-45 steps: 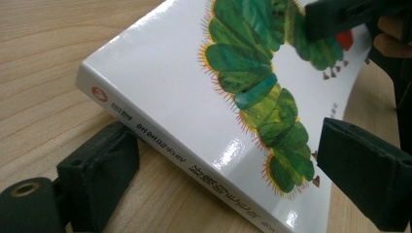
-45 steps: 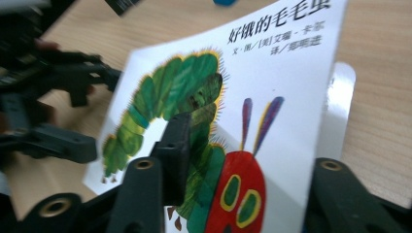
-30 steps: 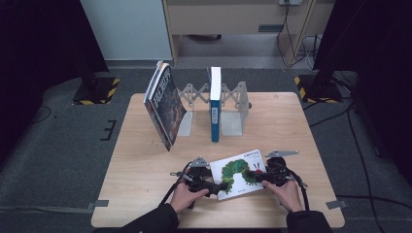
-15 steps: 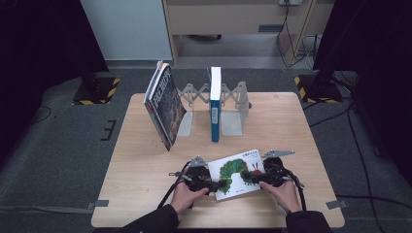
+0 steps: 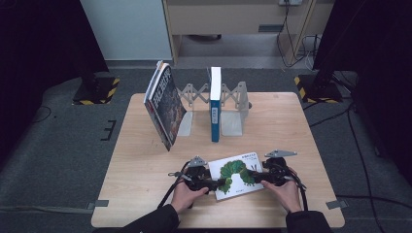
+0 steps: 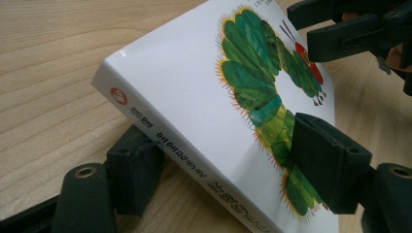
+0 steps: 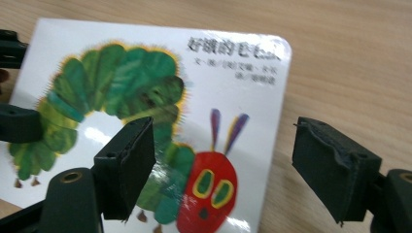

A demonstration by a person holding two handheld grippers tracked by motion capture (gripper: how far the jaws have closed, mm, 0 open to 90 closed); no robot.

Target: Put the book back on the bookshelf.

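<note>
Risk: left hand-held gripper (image 6: 228,179) clamps caterpillar picture book (image 6: 194,92) at its spine corner alone; right hand-held gripper (image 7: 223,170), jaws just opening, stands clear, so book may pivot onto table (image 6: 48,73).

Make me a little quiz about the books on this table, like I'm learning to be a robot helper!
1. How many books are on the table altogether?
2. True or false: the caterpillar book stands in the metal rack.
3. Which gripper has both jaws clear of the caterpillar book?

Key
1. Three: the caterpillar book, the dark book and the blue-spined book.
2. False. It lies at the near edge.
3. The right gripper. Its jaws have just been opening and stand wide, off the book. The left gripper has just been closing, with one jaw under the spine and one on the cover.
</note>
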